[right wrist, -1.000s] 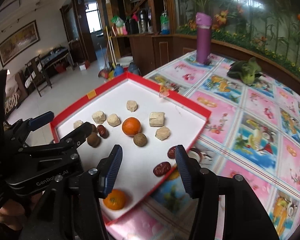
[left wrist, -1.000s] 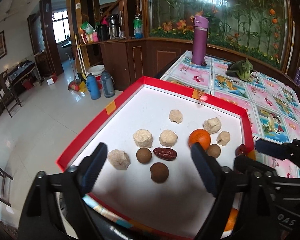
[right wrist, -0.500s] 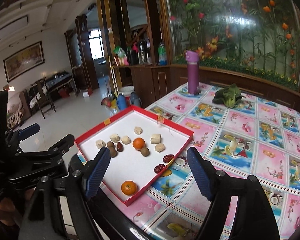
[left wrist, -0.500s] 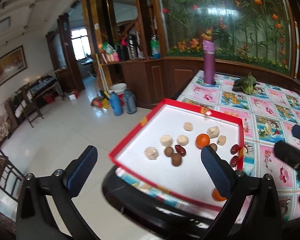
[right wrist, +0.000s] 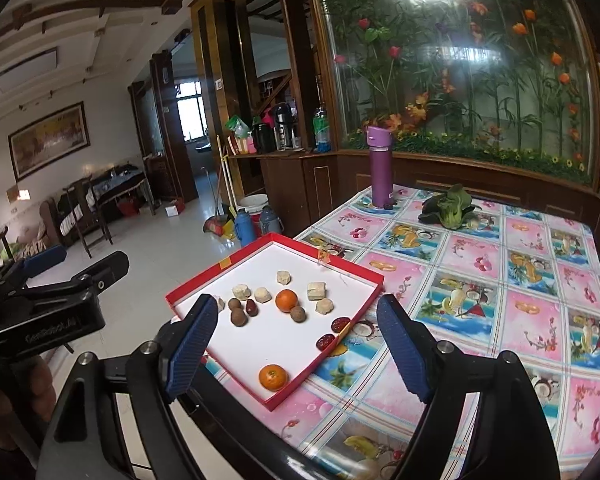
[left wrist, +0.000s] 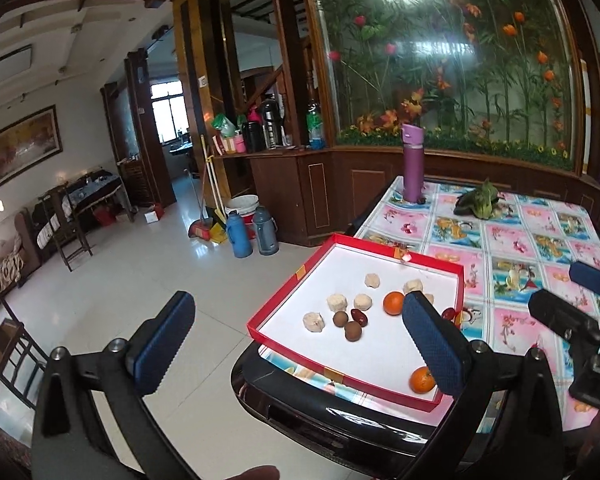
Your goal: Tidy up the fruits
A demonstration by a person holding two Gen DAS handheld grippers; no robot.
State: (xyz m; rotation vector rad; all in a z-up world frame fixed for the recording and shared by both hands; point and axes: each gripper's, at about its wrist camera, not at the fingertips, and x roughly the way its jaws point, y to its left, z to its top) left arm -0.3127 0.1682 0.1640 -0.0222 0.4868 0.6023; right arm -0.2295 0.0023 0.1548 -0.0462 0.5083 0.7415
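A red-rimmed white tray [left wrist: 288, 282] [right wrist: 204, 276] sits on the table's near corner. In it lie two oranges [left wrist: 393, 303] [right wrist: 273, 377], several beige lumps [left wrist: 337, 302] [right wrist: 316, 290], three brown round fruits [left wrist: 352, 331] [right wrist: 237, 316] and dark red dates [left wrist: 358, 317] [right wrist: 340, 324]. My left gripper [left wrist: 300, 344] is open and empty, held back above the tray's front edge. My right gripper [right wrist: 296, 346] is open and empty, back from the tray's right front corner. Each gripper shows in the other's view [left wrist: 580, 320] [right wrist: 52, 300].
The table [right wrist: 500, 300] has a flowered pink and blue cloth. A purple flask [left wrist: 413, 168] [right wrist: 380, 168] and a green vegetable [left wrist: 480, 202] [right wrist: 450, 208] stand at its far side. Beyond the table's left edge are tiled floor, thermoses [left wrist: 238, 236] and wooden cabinets.
Both grippers have pulled back and up from the tray, which now looks smaller and farther. Both jaws have opened wider. The tray's contents have not moved.
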